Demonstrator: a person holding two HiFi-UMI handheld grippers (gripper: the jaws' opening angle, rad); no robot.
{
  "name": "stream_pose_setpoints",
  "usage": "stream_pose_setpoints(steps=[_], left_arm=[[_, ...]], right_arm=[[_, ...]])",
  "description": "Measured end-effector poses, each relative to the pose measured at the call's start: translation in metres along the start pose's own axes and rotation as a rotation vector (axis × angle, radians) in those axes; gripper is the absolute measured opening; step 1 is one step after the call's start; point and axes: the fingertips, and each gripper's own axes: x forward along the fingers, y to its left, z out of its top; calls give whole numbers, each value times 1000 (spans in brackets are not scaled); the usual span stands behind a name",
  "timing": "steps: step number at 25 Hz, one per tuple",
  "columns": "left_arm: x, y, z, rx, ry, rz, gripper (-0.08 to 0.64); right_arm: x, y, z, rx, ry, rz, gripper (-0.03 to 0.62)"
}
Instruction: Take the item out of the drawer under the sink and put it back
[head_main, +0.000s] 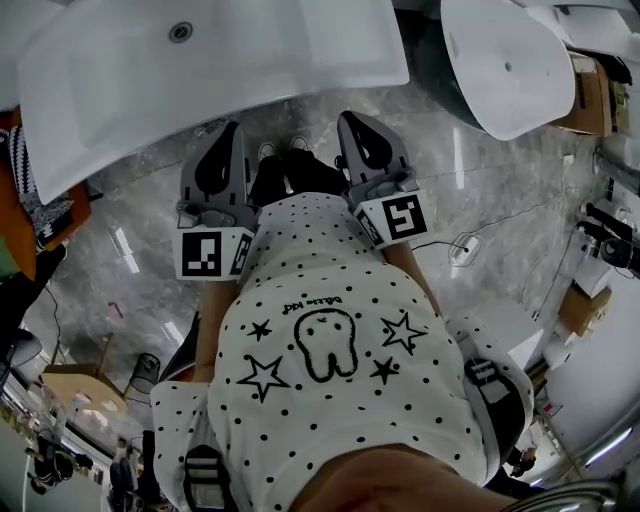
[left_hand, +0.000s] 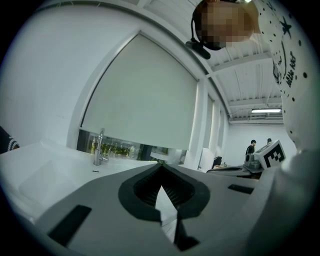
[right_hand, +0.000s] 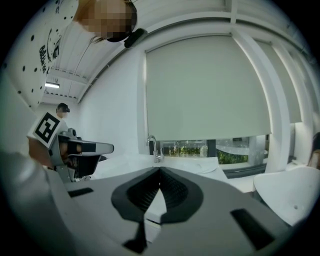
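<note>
Grey marble floor (head_main: 480, 210) underfoot, seen from the head view. Left gripper (head_main: 225, 135) and right gripper (head_main: 352, 122) held side by side just ahead of a spotted white shirt (head_main: 330, 350), both pointing toward the front edge of the white sink (head_main: 280, 70). Jaws together on each, tips meeting, nothing between them in either gripper view. Beyond the closed tips, a chrome faucet (right_hand: 155, 149) upright on the sink's far side, under a pale roller blind (right_hand: 205, 85) drawn most of the way down the window. Second white basin (head_main: 510, 70) near, off to the right. Drawer and item out of sight, probably hidden below the sink; cannot place either.
</note>
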Motion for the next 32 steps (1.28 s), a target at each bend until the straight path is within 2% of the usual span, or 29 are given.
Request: stream_pose_setpoints(steps=[8, 14, 23, 24, 26, 32], left_arm=[[-3, 4, -3, 7, 21, 4, -5], [-5, 2, -5, 10, 38, -15, -5], [-4, -12, -18, 4, 76, -73, -5], [-4, -14, -20, 1, 81, -77, -5], [-4, -15, -24, -6, 92, -83, -5], [10, -26, -41, -25, 124, -98, -5]], right_arm=[[1, 8, -7, 21, 17, 12, 12], [0, 8, -15, 16, 35, -9, 12], [12, 14, -59, -3, 132, 42, 15], [15, 14, -65, 0, 146, 46, 20], [21, 14, -78, 4, 180, 54, 97], [41, 0, -135, -23, 293, 70, 101]])
